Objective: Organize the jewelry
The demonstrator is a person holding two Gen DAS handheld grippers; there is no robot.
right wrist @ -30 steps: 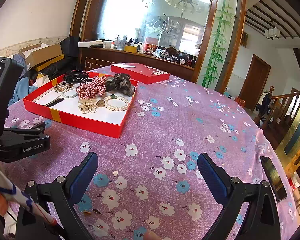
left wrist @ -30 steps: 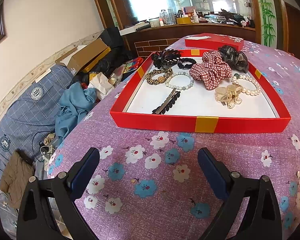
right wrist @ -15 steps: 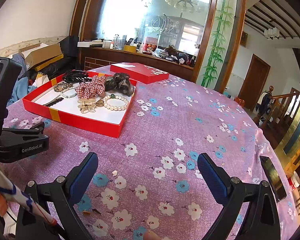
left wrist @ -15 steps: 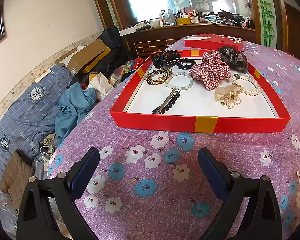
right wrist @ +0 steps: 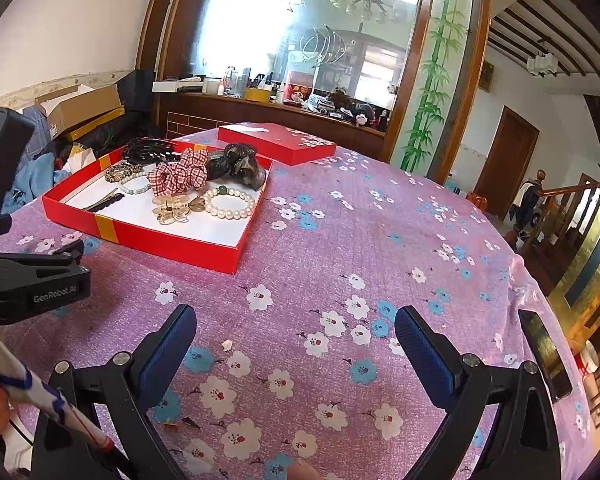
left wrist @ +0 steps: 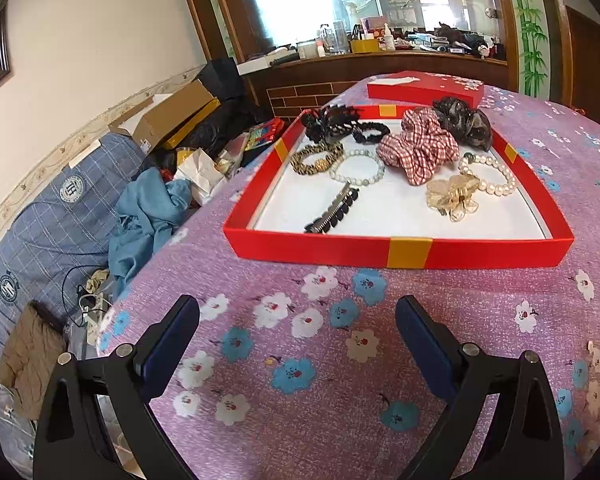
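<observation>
A shallow red box with a white floor sits on the purple floral tablecloth; it also shows in the right wrist view. In it lie a red plaid scrunchie, a dark scrunchie, a pearl bracelet, a clear flower clip, a black hair clip, a pale bead bracelet, a gold-black bracelet and a black claw clip. My left gripper is open and empty, short of the box's near wall. My right gripper is open and empty, to the right of the box.
The red box lid lies behind the box. A dark phone lies near the table's right edge. The left gripper's body shows at the left of the right wrist view. Off the table's left edge are clothes and cardboard boxes.
</observation>
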